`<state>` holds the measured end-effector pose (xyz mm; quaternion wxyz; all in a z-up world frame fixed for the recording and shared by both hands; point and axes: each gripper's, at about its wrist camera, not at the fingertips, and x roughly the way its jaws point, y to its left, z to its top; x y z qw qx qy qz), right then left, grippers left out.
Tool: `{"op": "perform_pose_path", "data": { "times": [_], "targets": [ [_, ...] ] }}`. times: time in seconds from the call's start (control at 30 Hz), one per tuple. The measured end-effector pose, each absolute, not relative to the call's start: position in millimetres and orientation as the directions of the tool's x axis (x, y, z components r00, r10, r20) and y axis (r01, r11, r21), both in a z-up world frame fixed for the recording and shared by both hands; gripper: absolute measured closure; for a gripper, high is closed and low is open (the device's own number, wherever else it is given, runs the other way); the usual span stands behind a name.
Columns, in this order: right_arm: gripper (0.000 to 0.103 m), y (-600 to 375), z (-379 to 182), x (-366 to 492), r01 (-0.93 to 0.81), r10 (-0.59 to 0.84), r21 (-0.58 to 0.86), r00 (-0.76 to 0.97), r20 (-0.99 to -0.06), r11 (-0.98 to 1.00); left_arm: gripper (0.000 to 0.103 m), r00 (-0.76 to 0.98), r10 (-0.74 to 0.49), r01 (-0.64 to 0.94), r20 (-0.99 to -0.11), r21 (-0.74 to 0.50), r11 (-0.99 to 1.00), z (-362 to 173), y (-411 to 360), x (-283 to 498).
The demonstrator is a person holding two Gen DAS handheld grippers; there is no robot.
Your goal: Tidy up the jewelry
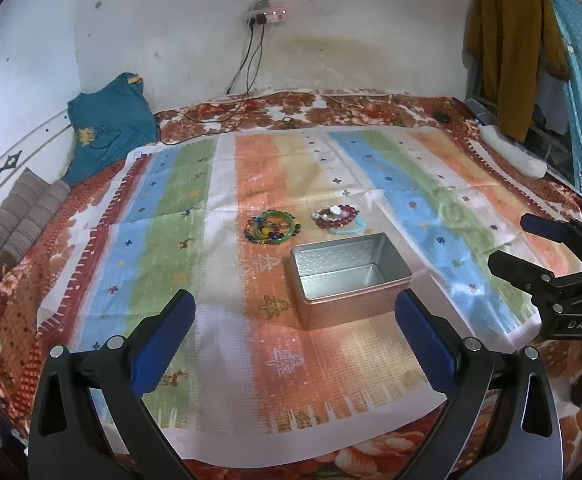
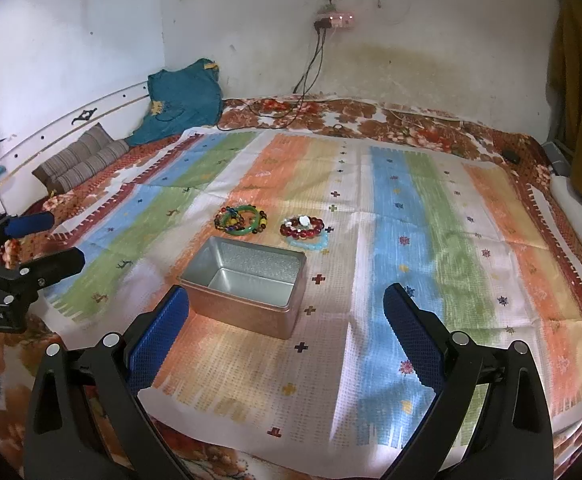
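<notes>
Ahead of and beyond both wide-open, empty grippers: red bead pile (image 2: 303,227) nearer the right gripper (image 2: 287,314); green bangle pile (image 1: 271,229) nearer the left gripper (image 1: 295,320); tin (image 1: 349,278) between.

Left gripper (image 1: 295,308) fills the lower frame, jaws spread wide, nothing between them. Right gripper (image 2: 287,300) likewise, gaping, tilted downward.

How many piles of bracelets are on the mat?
2. A green-bangle pile lies beyond the tin's far left corner; a red-bead pile beyond its far right corner. Bracelets within each pile overlap, hiding some.
</notes>
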<state>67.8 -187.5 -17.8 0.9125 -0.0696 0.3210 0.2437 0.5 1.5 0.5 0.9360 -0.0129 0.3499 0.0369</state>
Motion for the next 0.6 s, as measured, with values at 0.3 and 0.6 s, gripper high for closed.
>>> {"op": "perform_pose_path", "data": {
  "times": [0.3,0.6],
  "targets": [
    [0.004,-188.0,-19.8,68.4,-0.487,0.394,0.026,0.671,-0.628,0.873,0.006,0.748,0.057,-0.090,-0.661,-0.016,0.996,0.4,6.1,1.5],
    [0.004,-182.1,-22.0,72.2,-0.499,0.396,0.034,0.643,-0.656,0.866,0.006,0.733,0.071,-0.110,-0.677,-0.015,0.994,-3.4,10.0,3.8]
  ]
}}
